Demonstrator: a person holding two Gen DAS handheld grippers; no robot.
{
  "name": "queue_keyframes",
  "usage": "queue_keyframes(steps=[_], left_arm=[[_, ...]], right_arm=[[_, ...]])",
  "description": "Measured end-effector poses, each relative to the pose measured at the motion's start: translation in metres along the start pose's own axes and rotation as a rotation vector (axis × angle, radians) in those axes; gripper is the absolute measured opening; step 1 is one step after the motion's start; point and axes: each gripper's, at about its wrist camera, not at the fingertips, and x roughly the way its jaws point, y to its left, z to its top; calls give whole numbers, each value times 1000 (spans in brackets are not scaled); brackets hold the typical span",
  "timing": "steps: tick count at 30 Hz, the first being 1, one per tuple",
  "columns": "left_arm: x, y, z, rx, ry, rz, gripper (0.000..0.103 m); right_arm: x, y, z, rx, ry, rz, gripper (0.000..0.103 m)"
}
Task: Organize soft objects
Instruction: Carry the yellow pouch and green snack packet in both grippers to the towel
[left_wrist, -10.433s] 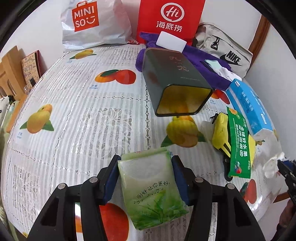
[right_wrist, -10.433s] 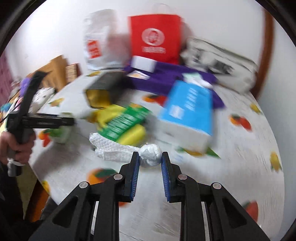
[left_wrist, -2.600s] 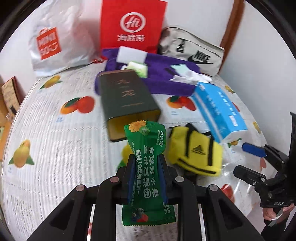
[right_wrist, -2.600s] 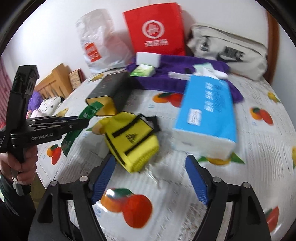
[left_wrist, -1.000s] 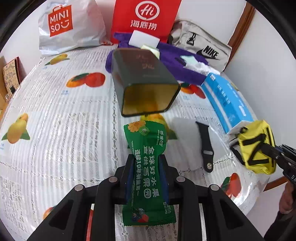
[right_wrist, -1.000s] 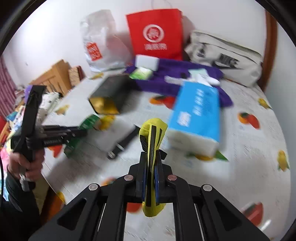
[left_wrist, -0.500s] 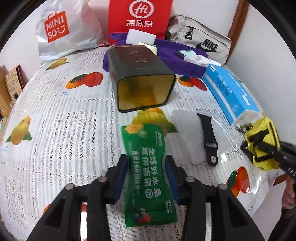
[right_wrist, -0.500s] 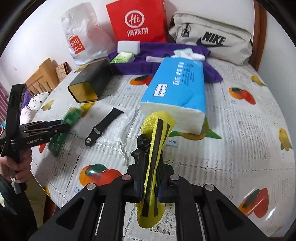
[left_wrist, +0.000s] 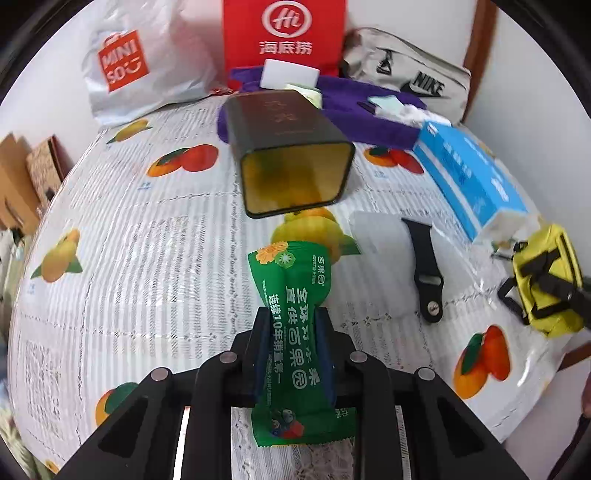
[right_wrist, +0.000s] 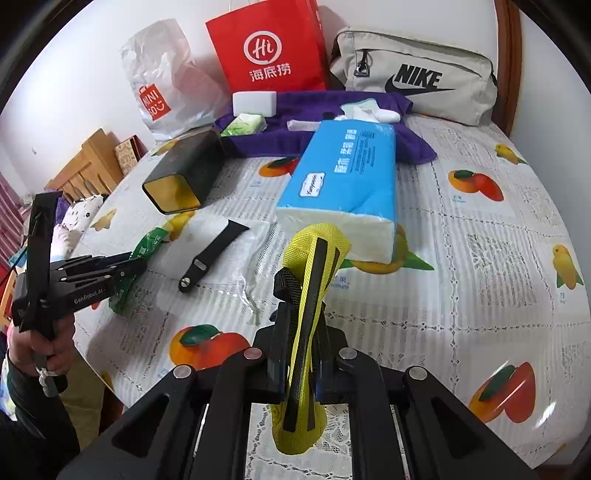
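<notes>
Regrip on the green snack packet (left_wrist: 293, 332) in the left wrist view: the left gripper (left_wrist: 293, 343) has just been closing, after loosening half a second ago, and its jaws are now pinching the packet at mid-length, pads pressing both sides so it is creasing. The packet is sticking up between the jaws above the table (left_wrist: 147, 258), near its front edge, its top end pointing at the open mouth of the dark tin (left_wrist: 291, 162) lying on its side toward the table's middle. Judgement: the packet is being readied for placing, not yet put away. A black strap (left_wrist: 424, 273) is lying on a clear bag right of the packet, and the blue tissue pack (left_wrist: 472, 184) is sitting toward the right edge.

In the right wrist view, the right gripper (right_wrist: 299, 354) is squeezing the yellow pouch (right_wrist: 310, 295), jaws nearly shut on it, the pouch flattened and standing upright between them, lifted off the table near the front edge, just short of the tissue pack. A second ago it was being carried higher; now it is sitting lower and closer to the tablecloth. The pouch is also waiting for a destination, likely the purple cloth (right_wrist: 295, 140) at the far edge.
</notes>
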Motion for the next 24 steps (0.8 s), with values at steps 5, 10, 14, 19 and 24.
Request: queue_keyframes(steps=[5,10,14,19,24], left_arm=[[-19,5,11,-37,-27,-12,23],[-34,7,25,-56,-42,-47,23],[-42,6,37,-71,-51,-70,23],[-50,2,54,-70,-67,-98,23],[-52,0,74,-81,-72,-144,23]], right_arm=[[-11,3,9,-11,-14,11,10],[-22,3,18,-18,-36,28,10],[-33,1,29,-26,-68,34,10],[-41,-3,48,-34,-97,38,10],[-41,-5,69,-44,-110,39,10]])
